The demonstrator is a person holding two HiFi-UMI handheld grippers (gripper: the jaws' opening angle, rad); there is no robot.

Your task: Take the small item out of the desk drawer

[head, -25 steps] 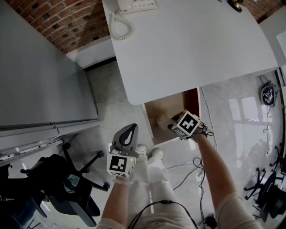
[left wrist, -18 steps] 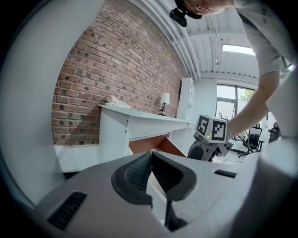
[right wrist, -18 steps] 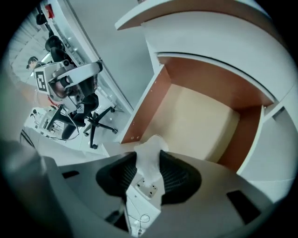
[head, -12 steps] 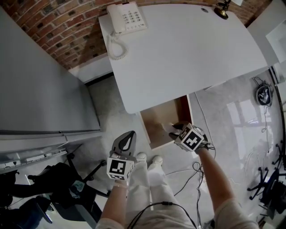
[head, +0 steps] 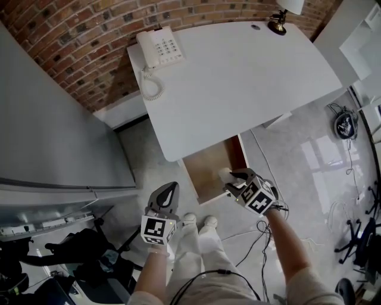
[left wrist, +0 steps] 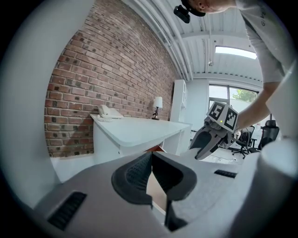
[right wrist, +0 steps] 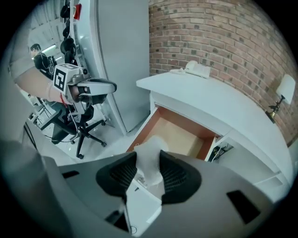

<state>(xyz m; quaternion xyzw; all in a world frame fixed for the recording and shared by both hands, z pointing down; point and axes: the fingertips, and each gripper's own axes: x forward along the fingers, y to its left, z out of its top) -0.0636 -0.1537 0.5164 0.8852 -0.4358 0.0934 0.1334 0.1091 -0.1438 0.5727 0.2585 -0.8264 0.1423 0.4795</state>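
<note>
The wooden drawer (head: 208, 170) stands pulled out from under the white desk (head: 238, 77). My right gripper (head: 236, 179) hovers over the drawer's front right part, shut on a small white item (head: 224, 174). In the right gripper view the item (right wrist: 150, 151) is pinched between the dark ribbed pads of that gripper (right wrist: 148, 163), above the open drawer (right wrist: 179, 135). My left gripper (head: 166, 197) hangs over the floor to the left of the drawer, its jaws together and empty. The left gripper view shows its jaws (left wrist: 151, 169) closed, with the right gripper (left wrist: 207, 142) beyond them.
A white telephone (head: 159, 49) and a small lamp (head: 280, 15) sit at the back of the desk, against the brick wall. A tall grey cabinet (head: 53, 119) stands at the left, a black office chair (head: 89, 262) below it. Cables (head: 262, 232) trail on the floor by my feet.
The right gripper has drawn back toward the drawer's front edge with the white item in it. The head view has tilted and shows more of the desk. The left gripper has barely moved.
</note>
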